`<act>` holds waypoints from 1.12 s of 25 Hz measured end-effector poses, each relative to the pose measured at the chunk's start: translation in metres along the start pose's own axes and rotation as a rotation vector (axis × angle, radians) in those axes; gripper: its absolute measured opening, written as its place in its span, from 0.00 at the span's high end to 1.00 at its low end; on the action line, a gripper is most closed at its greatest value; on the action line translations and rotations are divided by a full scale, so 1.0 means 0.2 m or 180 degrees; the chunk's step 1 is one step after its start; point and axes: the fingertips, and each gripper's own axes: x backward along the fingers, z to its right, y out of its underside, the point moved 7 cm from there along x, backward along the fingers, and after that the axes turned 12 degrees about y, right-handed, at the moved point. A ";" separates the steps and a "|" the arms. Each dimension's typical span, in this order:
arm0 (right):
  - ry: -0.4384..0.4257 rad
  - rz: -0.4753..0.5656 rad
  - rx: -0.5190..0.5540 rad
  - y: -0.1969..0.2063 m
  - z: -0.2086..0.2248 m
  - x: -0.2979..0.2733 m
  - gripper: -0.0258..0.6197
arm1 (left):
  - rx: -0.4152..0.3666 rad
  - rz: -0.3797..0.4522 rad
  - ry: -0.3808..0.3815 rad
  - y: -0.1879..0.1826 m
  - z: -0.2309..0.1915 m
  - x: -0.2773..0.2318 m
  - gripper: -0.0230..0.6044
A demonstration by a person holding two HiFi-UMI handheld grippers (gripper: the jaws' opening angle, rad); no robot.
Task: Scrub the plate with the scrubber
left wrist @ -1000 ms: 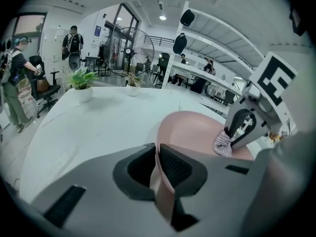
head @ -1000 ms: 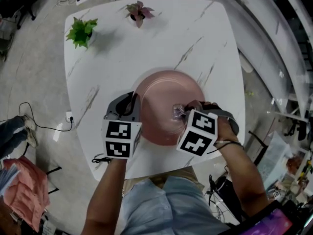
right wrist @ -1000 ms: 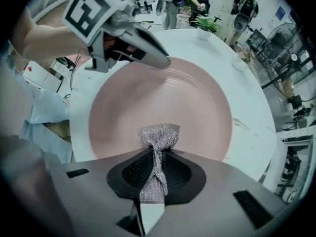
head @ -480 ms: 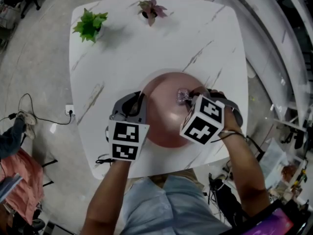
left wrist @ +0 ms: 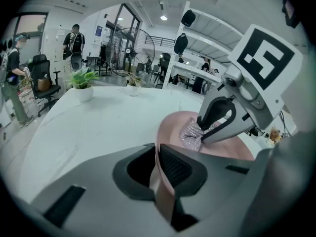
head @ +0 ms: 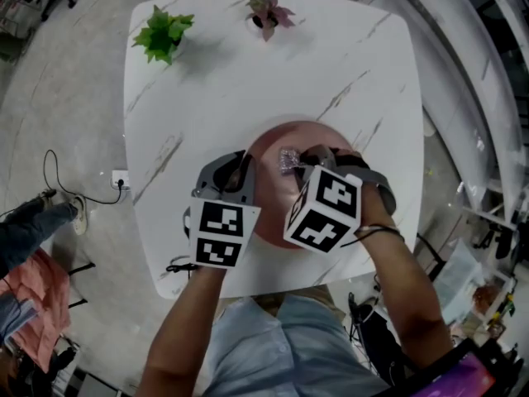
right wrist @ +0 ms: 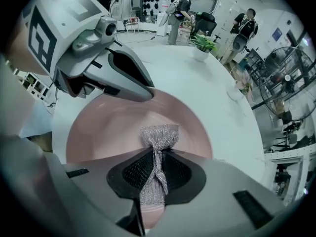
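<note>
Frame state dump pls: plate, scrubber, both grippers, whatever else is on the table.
plate: pink, over the near half of the white marble table
scrubber: silvery mesh, at the plate's inner face
left gripper: shut on the plate's rim
right gripper: shut on the scrubber, pointing down
other: green plant and pink-leaved plant at the far edge
</note>
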 end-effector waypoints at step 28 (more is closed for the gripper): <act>-0.0515 0.0165 0.0014 0.06 -0.35 0.13 0.85 | -0.0013 -0.0002 -0.0019 0.00 -0.01 0.00 0.92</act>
